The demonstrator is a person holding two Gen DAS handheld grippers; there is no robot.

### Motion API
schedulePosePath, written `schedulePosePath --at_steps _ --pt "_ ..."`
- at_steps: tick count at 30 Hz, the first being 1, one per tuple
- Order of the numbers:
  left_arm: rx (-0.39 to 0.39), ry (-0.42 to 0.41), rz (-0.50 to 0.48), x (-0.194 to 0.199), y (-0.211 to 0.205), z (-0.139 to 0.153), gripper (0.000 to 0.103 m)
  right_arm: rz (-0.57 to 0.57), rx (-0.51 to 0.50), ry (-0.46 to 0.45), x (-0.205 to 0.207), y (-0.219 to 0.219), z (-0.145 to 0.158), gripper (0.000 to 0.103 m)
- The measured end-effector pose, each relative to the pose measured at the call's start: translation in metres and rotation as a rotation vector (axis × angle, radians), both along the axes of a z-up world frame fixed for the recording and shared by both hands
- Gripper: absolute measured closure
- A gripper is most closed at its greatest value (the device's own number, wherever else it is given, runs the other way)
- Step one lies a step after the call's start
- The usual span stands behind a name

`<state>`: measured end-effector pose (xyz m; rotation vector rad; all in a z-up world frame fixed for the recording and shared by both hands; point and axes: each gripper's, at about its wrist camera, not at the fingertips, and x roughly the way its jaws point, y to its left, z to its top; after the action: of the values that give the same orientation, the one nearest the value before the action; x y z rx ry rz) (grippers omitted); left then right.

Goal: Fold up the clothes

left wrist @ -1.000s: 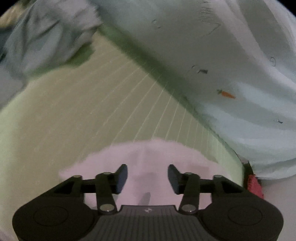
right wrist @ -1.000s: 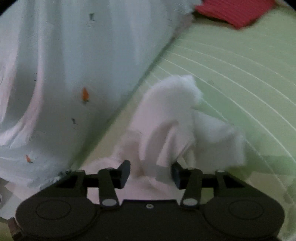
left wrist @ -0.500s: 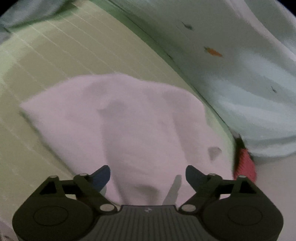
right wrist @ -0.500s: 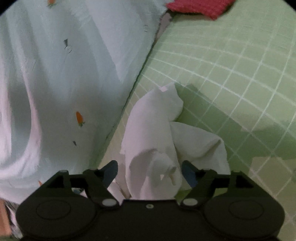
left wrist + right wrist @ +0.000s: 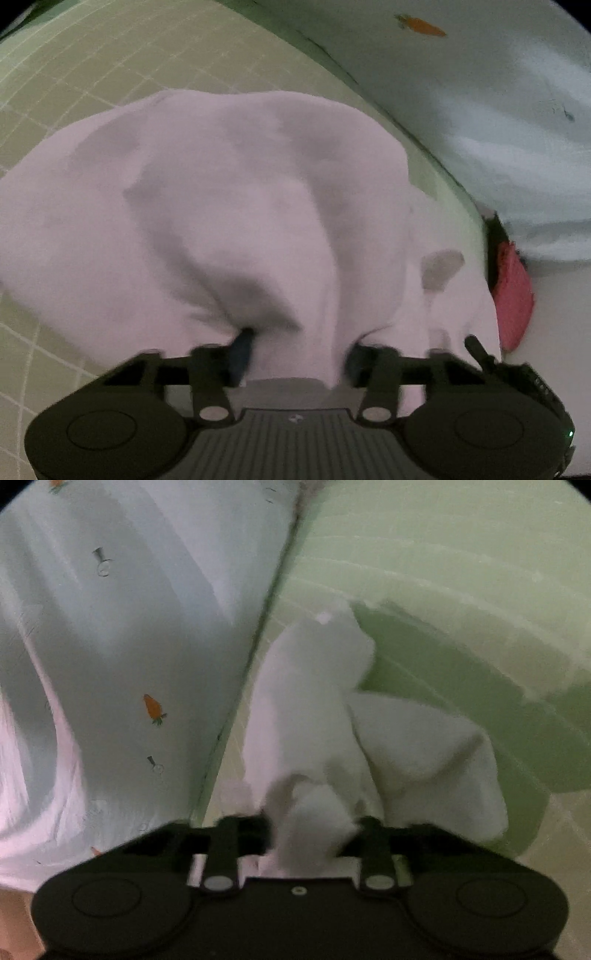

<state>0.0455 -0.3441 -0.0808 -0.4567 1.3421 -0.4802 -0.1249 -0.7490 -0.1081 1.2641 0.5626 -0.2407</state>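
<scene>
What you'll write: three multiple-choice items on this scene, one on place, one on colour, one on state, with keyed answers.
1. The crumpled white cloth rests on: A a green gridded mat; B a wooden floor; C a red chair.
2. The pale blue sheet's carrot prints are: A purple; B orange; C black.
3. The right gripper is: A open and empty; B gripping a spoon; C shut on that cloth.
A: grid lines show around the cloth. B: the carrots are orange. C: its jaws, having just been closing, pinch a fold.
</scene>
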Motion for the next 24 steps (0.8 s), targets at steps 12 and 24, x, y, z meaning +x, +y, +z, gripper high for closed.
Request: schedulePosePath --at_steps 12,24 --pt "-0.134 -0.195 0.236 0.117 0.075 0.093 0.084 -0.029 -0.448 -0.24 0.058 -0.042 0.151 0.094" --pt "-0.212 -0.165 0.257 0.091 0.086 0.074 0.083 -0.068 -0.65 -0.23 0.01 -0.01 0.179 0.094"
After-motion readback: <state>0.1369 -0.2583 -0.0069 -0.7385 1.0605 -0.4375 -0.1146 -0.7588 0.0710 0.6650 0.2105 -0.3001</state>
